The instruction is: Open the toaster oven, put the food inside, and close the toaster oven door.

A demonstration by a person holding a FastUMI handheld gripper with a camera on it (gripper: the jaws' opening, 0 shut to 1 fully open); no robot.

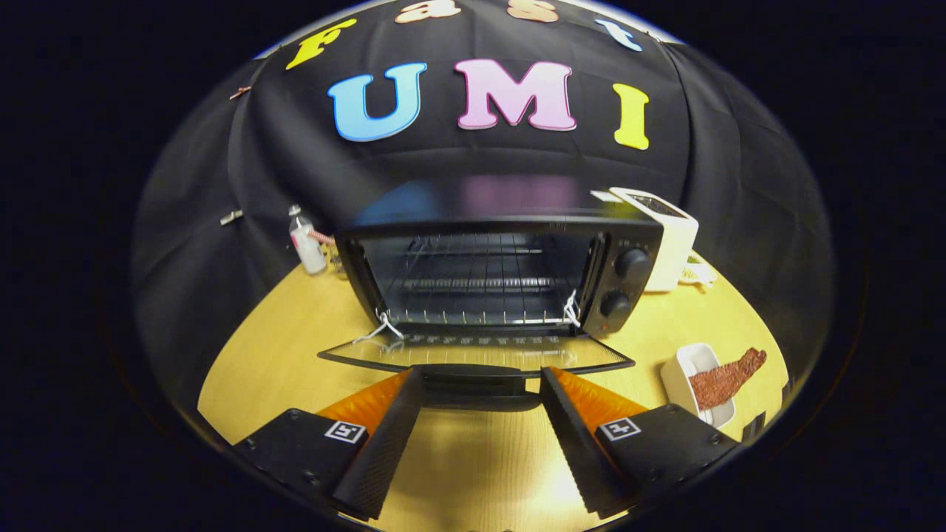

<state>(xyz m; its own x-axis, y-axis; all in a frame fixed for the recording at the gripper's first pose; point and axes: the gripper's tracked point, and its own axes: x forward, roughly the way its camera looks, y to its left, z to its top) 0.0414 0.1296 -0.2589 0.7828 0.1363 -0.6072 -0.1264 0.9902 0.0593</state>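
No wording legible on the toaster oven (pixel 480 222) or the bottle (pixel 307 247) at the table's (pixel 281 347) back left edge. The gripper (pixel 480 375) carries square coded markers (pixel 345 431), without letters. Its fingers are spread, with the door handle (pixel 458 390) between the tips.

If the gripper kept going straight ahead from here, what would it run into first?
Probably the handle of the lowered oven door, lying just ahead between the open jaws of the gripper; beyond it, the toaster oven cavity. Depth is uncertain.
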